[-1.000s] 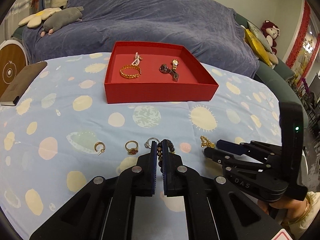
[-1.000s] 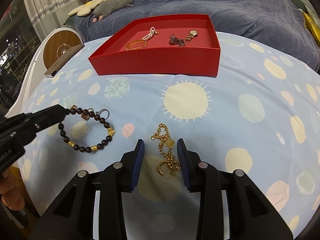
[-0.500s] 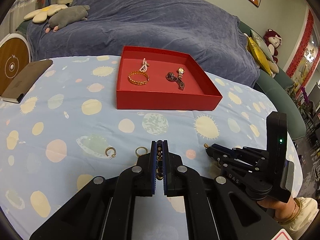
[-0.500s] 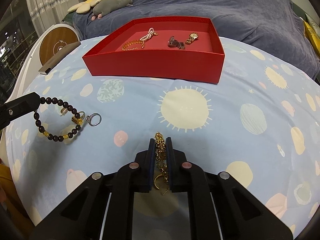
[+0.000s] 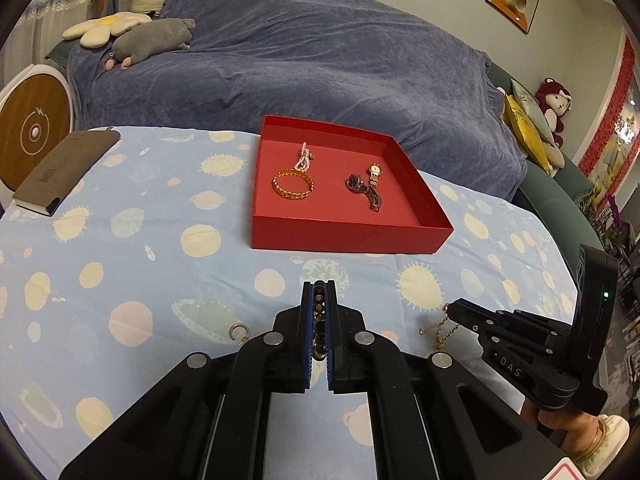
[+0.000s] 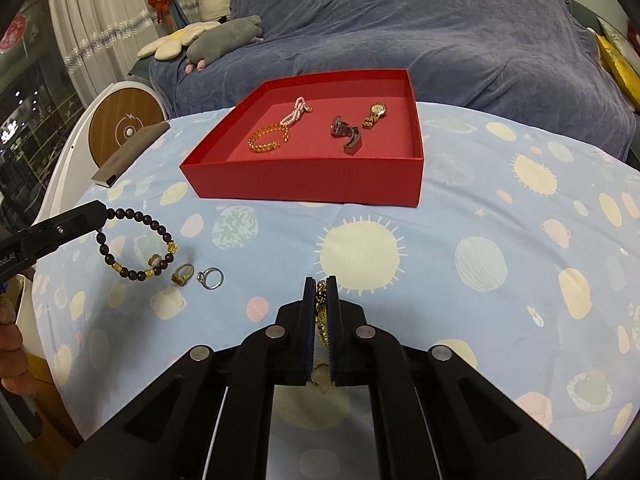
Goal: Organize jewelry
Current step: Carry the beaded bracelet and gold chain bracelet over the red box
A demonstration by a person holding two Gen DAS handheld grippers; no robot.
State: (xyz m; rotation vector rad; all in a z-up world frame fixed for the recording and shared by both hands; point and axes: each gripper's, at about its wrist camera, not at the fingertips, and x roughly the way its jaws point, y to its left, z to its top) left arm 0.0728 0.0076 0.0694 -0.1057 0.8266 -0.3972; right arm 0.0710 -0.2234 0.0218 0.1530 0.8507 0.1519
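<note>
Jewelry is split between the desk, the two grippers and the red tray (image 6: 308, 184).
- Dark beaded bracelet (image 6: 138, 246) with gold spacers: pinched in the left gripper (image 5: 319, 294), hanging clear of the cloth.
- Gold chain bracelet (image 6: 321, 308): clamped between the pads of the right gripper (image 6: 321, 290), whose jaws have just been closing on it; in the left wrist view its ends dangle below the tips.
- On the planet-print tablecloth (image 6: 500, 216): a gold ring (image 6: 183, 274) and a silver ring (image 6: 211, 278) just beside each other, plus a gold hoop earring (image 5: 239, 332) seen in the left wrist view.
- In the tray: an amber bead bracelet (image 5: 292, 185), a pink pearl strand (image 5: 303, 157), a dark watch (image 5: 363, 190), a gold watch (image 5: 374, 172).
- A brown notebook (image 5: 66, 170) is noted at the desk's far left edge.
</note>
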